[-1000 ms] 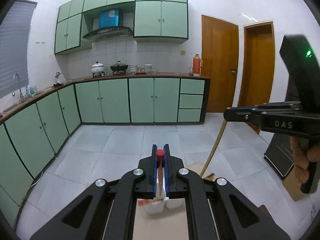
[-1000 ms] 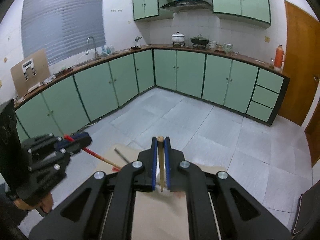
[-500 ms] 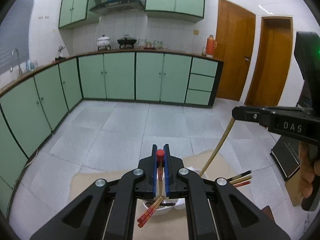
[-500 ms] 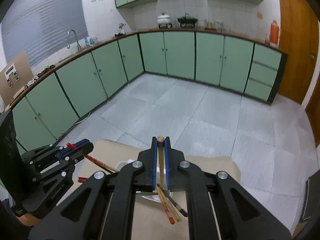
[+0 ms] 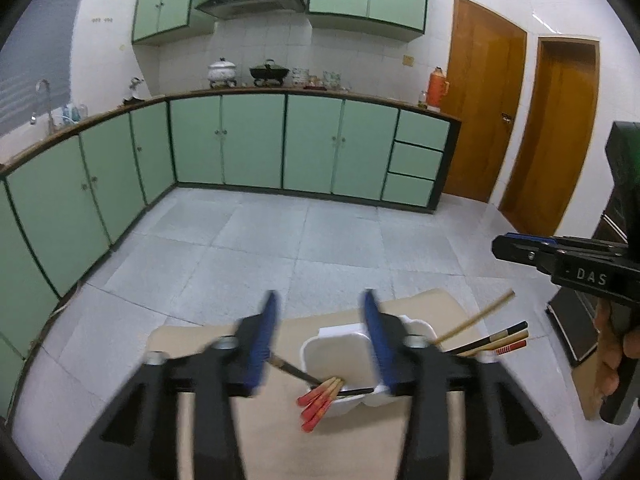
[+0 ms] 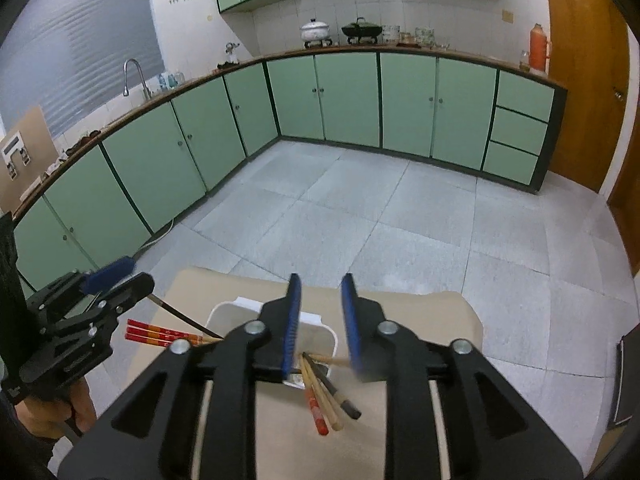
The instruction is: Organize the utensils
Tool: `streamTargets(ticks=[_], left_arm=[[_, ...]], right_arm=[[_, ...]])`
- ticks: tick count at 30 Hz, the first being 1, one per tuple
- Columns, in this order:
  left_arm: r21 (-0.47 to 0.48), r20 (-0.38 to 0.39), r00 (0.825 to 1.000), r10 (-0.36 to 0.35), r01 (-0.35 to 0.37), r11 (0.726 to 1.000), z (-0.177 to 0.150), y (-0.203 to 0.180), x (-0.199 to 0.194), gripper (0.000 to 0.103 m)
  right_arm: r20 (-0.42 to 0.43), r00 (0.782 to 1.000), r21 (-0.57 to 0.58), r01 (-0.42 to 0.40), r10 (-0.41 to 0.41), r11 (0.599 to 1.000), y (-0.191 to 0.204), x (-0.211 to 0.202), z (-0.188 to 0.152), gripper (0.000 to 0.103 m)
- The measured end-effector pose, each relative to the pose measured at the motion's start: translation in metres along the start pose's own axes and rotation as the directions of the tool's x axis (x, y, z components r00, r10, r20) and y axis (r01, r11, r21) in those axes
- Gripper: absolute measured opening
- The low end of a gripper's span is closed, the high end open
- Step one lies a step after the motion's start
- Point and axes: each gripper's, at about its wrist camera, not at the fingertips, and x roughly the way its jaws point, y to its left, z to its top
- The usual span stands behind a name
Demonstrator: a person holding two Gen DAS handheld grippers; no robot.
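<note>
**Chopsticks released into the holder**

As both tools hang above the white plastic holder (image 5: 340, 354) on the tan counter (image 6: 420, 312), the left tool (image 5: 320, 340) and right tool (image 6: 322, 320) are opening, nothing between their blades. Red-tipped and wooden chopsticks (image 6: 324, 396) lean loosely over the holder's rim; a low nudge could tip it.

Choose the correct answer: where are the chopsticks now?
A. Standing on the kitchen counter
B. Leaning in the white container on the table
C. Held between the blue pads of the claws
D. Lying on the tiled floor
B: the chopsticks lean out of the white container, and nothing is between either claw's pads.
</note>
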Motion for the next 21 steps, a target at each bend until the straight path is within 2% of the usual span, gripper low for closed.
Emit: streamTargets(ticks=[2,3,4,5,7,8,13,17,19,21], left_arm=[[0.001,0.015,1.000,0.010,-0.010,1.000,-0.004,0.001,-0.012,0.068],[0.004,0.023,1.000,0.020,-0.021,1.000,-0.007,0.001,-0.020,0.075],[0.011,0.029,0.999,0.031,-0.031,0.999,-0.009,0.001,-0.025,0.078],[0.023,0.036,0.998,0.053,-0.054,0.998,-0.013,0.001,-0.032,0.082],[0.034,0.043,0.996,0.079,-0.081,0.996,-0.022,0.002,-0.047,0.091],[0.031,0.044,0.995,0.087,-0.089,0.996,-0.026,0.003,-0.053,0.097],[0.001,0.052,0.992,0.119,-0.119,0.993,-0.053,0.012,-0.092,0.097],[-0.010,0.068,0.978,0.196,-0.196,0.981,-0.070,0.012,-0.117,0.097],[-0.011,0.082,0.977,0.198,-0.198,0.980,-0.079,0.010,-0.133,0.097],[-0.026,0.096,0.974,0.204,-0.202,0.979,-0.087,0.010,-0.147,0.097]], right_arm=[[0.025,1.000,0.003,0.017,-0.017,1.000,0.002,-0.008,-0.007,0.040],[0.034,0.999,0.009,0.026,-0.027,1.000,0.001,-0.011,-0.011,0.053],[0.049,0.998,0.020,0.045,-0.046,0.999,0.001,-0.015,-0.015,0.061],[0.065,0.996,0.021,0.062,-0.063,0.998,0.002,-0.019,-0.019,0.065],[0.093,0.992,0.016,0.087,-0.088,0.996,0.005,-0.027,-0.029,0.083],[0.108,0.989,0.017,0.100,-0.101,0.995,0.007,-0.032,-0.035,0.086],[0.198,0.967,-0.012,0.169,-0.163,0.986,0.022,-0.065,-0.069,0.096],[0.256,0.933,-0.033,0.269,-0.252,0.963,0.040,-0.090,-0.106,0.097],[0.273,0.920,-0.031,0.300,-0.281,0.953,0.048,-0.100,-0.124,0.097],[0.279,0.919,-0.024,0.297,-0.278,0.955,0.055,-0.113,-0.141,0.097]])
